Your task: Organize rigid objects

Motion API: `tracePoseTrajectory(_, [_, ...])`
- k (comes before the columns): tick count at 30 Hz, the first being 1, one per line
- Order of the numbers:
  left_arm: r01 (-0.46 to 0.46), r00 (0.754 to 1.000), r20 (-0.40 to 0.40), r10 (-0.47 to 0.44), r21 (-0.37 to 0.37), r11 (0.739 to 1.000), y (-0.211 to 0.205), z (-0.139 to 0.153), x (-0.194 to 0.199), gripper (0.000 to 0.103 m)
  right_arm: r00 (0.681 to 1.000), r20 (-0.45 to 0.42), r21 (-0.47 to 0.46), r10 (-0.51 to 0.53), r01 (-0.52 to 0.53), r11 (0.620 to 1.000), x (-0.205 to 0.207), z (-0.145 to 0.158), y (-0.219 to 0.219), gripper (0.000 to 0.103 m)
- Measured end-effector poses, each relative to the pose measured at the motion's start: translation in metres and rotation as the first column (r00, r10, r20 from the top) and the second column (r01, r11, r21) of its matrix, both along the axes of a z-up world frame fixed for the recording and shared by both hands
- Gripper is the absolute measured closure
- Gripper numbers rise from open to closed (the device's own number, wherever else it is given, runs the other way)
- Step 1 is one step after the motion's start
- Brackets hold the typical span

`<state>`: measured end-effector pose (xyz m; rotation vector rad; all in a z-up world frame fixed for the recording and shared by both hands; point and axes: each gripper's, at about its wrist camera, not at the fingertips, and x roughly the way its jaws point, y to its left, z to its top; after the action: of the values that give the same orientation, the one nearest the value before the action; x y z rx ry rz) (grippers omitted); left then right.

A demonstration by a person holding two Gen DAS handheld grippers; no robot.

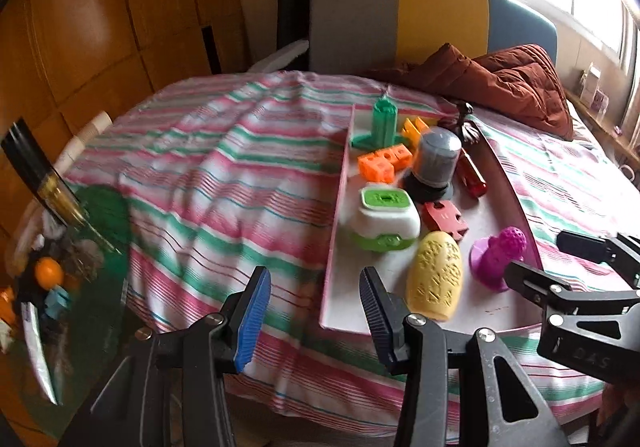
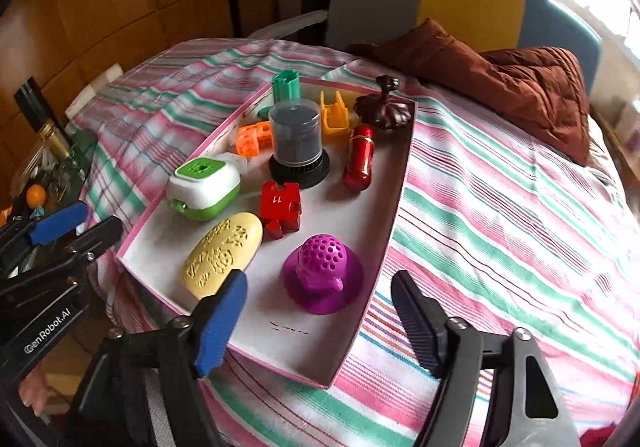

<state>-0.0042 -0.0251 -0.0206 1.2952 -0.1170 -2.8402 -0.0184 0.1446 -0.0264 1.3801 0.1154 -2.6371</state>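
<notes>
A white tray with a pink rim (image 1: 336, 231) (image 2: 376, 279) sits on the striped tablecloth and holds several rigid toys: a yellow embossed oval (image 1: 434, 279) (image 2: 222, 255), a purple perforated piece (image 1: 500, 253) (image 2: 322, 267), a red puzzle piece (image 1: 444, 221) (image 2: 280, 205), a green and white box (image 1: 384, 223) (image 2: 202, 185), a grey canister (image 1: 434, 161) (image 2: 296, 139), orange cubes (image 1: 384, 161) (image 2: 252, 139), a green tower (image 1: 382, 123) (image 2: 286, 85) and a red capsule (image 2: 360, 159). My left gripper (image 1: 316, 315) is open and empty at the tray's near left corner. My right gripper (image 2: 320, 319) is open and empty over the tray's near edge.
A brown jacket (image 1: 516, 83) (image 2: 500, 83) lies at the table's far right. A grey, yellow and blue chair (image 1: 400, 19) stands behind the table. A side surface with clutter, an orange ball (image 1: 49, 273) and a dark bottle (image 1: 44, 183) is to the left.
</notes>
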Motion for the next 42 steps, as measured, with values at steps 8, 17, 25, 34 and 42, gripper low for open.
tracePoseTrajectory(8, [0.035,0.998,-0.046,-0.036,-0.012,0.999,-0.001,0.019,0.004,0.056,0.990,-0.025,-0.032,-0.138,0.138,0.990,0.007,0.014,-0.001,0.007])
tracePoseTrajectory(17, [0.031,0.999,-0.018,-0.030,0.054,0.998,-0.005,0.021,0.004,0.056,0.967,-0.032,0.026,-0.252,0.253,0.967,0.010,0.020,-0.005,0.002])
tracePoseTrajectory(25, [0.037,0.999,0.005,-0.037,0.050,0.998,-0.004,0.020,0.006,0.056,0.968,-0.033,0.034,-0.248,0.249,0.968,0.011,0.019,-0.014,0.002])
tracePoseTrajectory(34, [0.032,0.999,0.035,-0.036,0.089,0.995,-0.007,0.016,0.006,0.056,0.961,-0.048,0.042,-0.272,0.274,0.961,0.012,0.022,-0.014,0.001])
tracePoseTrajectory(42, [0.106,0.993,0.036,-0.110,0.101,0.989,0.008,0.016,0.013,0.056,0.949,-0.061,0.036,-0.310,0.312,0.949,0.012,0.024,-0.004,0.001])
